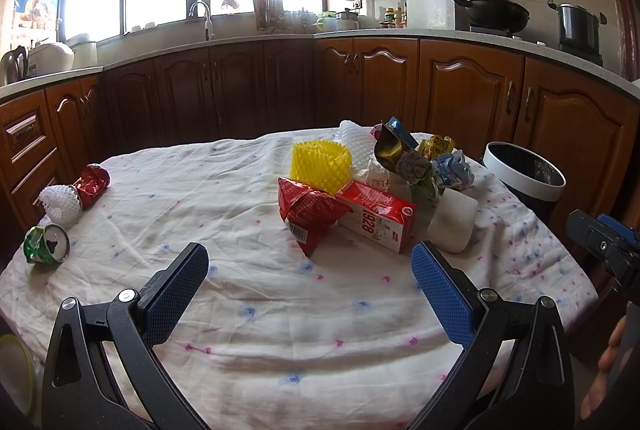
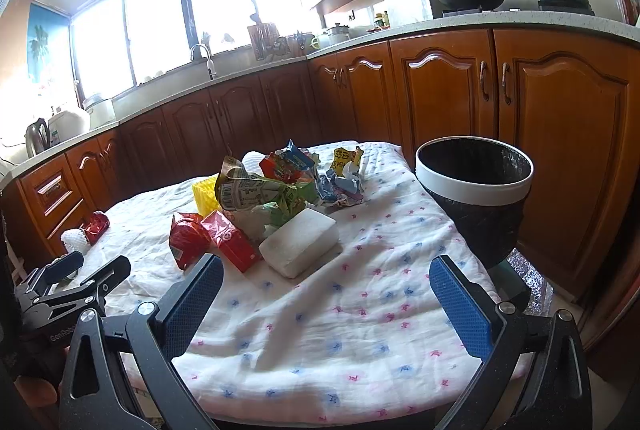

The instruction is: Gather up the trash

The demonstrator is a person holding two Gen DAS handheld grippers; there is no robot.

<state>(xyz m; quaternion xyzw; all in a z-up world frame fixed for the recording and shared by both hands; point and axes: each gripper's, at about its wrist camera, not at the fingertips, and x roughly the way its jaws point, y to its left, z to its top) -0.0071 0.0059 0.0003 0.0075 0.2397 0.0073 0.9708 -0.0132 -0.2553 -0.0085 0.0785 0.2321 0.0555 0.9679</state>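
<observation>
A pile of trash lies on the cloth-covered table (image 1: 280,310): a red wrapper (image 1: 306,207), a red carton (image 1: 376,216), a yellow foam net (image 1: 320,161), a white foam block (image 1: 454,220) and crumpled wrappers (image 1: 404,153). At the left lie a crushed green can (image 1: 46,244), a white foam net (image 1: 60,201) and a red wrapper (image 1: 94,181). A bin (image 2: 476,185) with a white rim stands at the table's right edge. My left gripper (image 1: 310,262) is open and empty in front of the pile. My right gripper (image 2: 326,274) is open and empty, near the white foam block (image 2: 300,242).
Wooden kitchen cabinets (image 1: 460,89) run behind and to the right of the table. The counter holds a wok (image 1: 492,11), a pot (image 1: 578,25), a sink tap (image 1: 202,13) and a kettle (image 1: 14,63). The table's front edge is close to both grippers.
</observation>
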